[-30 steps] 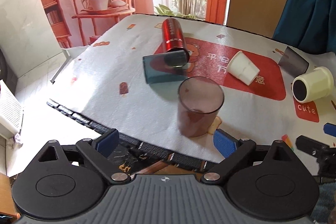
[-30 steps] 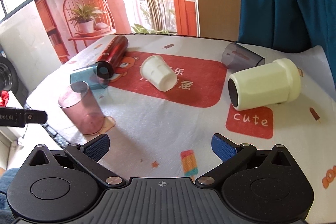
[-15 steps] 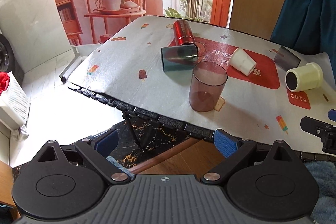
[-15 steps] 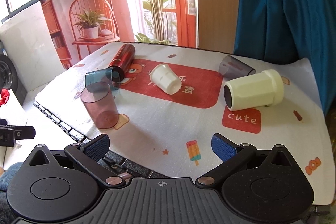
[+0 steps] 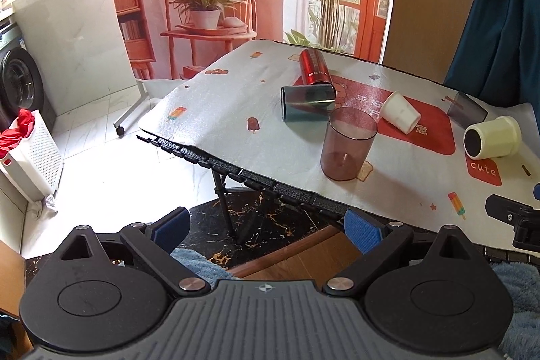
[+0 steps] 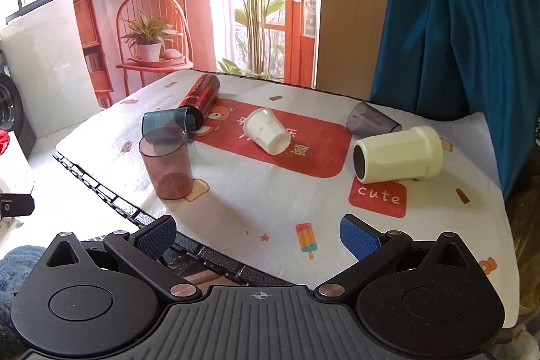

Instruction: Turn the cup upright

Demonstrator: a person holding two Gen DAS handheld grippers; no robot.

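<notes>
Sunny room, busy counter (image 5: 236,110): both tools have pulled back, left tool (image 5: 266,225) and right tool (image 6: 258,233) released and empty. Pink cup (image 5: 347,144) now stands upright near the edge; others lie tipped.

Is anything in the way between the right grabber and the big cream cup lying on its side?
No, nothing visible is. The right gripper is open at the near table edge, and only bare tablecloth with its red "cute" patch lies between it and the cream cup. The white cup lies off to the left.
</notes>
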